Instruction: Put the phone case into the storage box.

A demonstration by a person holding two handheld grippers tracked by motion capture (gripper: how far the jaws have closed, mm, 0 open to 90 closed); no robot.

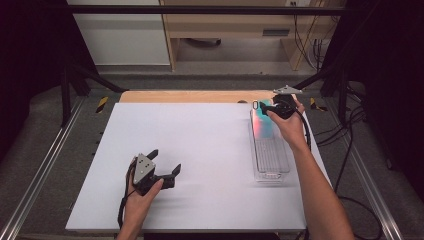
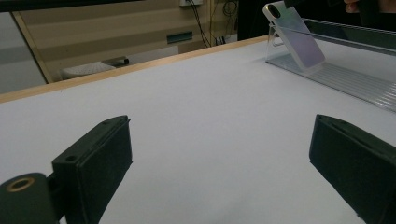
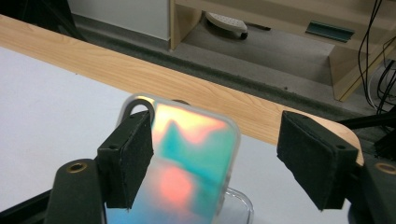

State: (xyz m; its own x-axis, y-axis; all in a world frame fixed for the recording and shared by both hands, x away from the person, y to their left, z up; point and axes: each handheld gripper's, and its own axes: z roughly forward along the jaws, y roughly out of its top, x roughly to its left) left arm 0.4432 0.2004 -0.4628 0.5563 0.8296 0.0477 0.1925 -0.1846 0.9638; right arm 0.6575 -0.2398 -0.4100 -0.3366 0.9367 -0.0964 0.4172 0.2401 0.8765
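One iridescent phone case [image 3: 187, 168] between released right tongs [image 3: 215, 163], tilted against clear tray [image 1: 272, 160].

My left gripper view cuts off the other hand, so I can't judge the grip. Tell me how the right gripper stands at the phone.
Observer: The right gripper is open around the phone. One pad is at its edge, the other stands clear.
Operator: Give me the colour facing that gripper.
Observer: Shimmering teal with an orange patch.
Operator: Report the tray's near end.
Observer: The clear tray is bare there, and the phone leans at its far end.
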